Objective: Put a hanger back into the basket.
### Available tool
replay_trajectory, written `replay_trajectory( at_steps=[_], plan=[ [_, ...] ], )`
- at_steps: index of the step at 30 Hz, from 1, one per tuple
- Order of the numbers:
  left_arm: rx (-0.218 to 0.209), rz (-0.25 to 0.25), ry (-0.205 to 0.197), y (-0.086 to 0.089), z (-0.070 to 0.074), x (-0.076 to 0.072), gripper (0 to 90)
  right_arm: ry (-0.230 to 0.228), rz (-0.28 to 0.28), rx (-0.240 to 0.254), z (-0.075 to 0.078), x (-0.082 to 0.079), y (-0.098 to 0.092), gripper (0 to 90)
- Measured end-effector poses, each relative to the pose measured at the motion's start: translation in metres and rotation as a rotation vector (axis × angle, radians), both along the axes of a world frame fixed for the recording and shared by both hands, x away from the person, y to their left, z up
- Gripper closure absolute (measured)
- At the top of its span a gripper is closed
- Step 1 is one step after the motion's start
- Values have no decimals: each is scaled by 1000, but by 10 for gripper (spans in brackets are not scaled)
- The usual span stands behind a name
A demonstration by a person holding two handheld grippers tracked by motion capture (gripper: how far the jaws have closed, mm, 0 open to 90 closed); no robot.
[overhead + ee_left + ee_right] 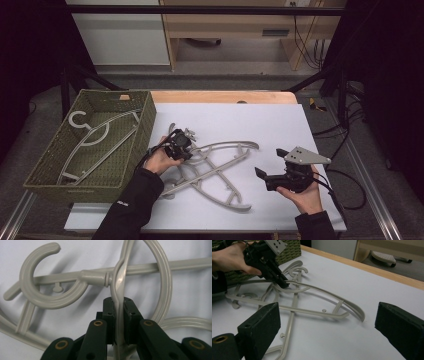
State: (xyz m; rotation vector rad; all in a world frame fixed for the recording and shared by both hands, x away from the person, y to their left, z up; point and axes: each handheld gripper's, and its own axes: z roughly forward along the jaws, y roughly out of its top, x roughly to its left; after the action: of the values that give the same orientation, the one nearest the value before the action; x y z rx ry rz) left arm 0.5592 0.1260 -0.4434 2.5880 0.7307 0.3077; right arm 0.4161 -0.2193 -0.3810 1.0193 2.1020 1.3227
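The left gripper (pixel 186 151) is clamped on a thin bar of a pale grey plastic clothes hanger (pixel 119 290); its pads (pixel 110 315) press the bar from both sides. That hanger lies tangled with another grey plastic hanger (pixel 220 185) directly under and ahead of this gripper, and which arm belongs to which is hard to make out. The right gripper (pixel 270 167) hangs well apart to their right, jaws wide apart and holding nothing. Behind the left hand (pixel 161 161) stands an olive woven basket (pixel 47 165) containing a third grey hanger (pixel 92 137), partly hidden by the basket's wall. A white sheet (pixel 260 122) covers the wooden table (pixel 220 96). Beyond it the room is dim, with pale cabinets (pixel 120 40) and trailing cables.
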Motion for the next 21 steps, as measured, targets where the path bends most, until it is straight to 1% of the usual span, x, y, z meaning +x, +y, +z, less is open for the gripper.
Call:
replay_trajectory(
  at_steps=[1, 2, 3, 4, 6, 8, 9, 12, 14, 16, 19, 21],
  plan=[
    [-5, 1, -4, 0, 2, -2, 820, 0, 0, 0, 0, 0, 0, 65],
    [-7, 2, -20, 0, 5, -4, 820, 0, 0, 0, 0, 0, 0, 65],
    [-18, 6, -20, 0, 8, -6, 820, 1, 2, -1, 0, 0, 0, 65],
    [-20, 3, -20, 0, 10, -7, 820, 0, 1, -1, 0, 0, 0, 65],
    [-27, 13, -33, 1, 15, -11, 821, 0, 0, 0, 0, 0, 0, 65],
    [-42, 20, -44, 2, 19, -14, 821, 1, -1, 2, 0, 0, 0, 65],
    [-56, 25, -49, 3, 23, -16, 822, 0, -1, 2, 0, 0, 0, 66],
    [-96, 32, -77, 6, 33, -23, 822, -1, 0, 4, 1, -1, -1, 65],
    [-114, 44, -99, 6, 41, -29, 822, -3, -1, 4, 1, -1, -1, 66],
    [-142, 65, -117, 7, 48, -34, 822, -4, -3, 3, 1, -1, -1, 66],
    [-163, 91, -144, 8, 59, -42, 822, -4, -4, 4, 1, -1, -1, 66],
    [-166, 97, -166, 9, 66, -47, 822, -4, -6, 4, 2, -1, -2, 66]
  ],
)
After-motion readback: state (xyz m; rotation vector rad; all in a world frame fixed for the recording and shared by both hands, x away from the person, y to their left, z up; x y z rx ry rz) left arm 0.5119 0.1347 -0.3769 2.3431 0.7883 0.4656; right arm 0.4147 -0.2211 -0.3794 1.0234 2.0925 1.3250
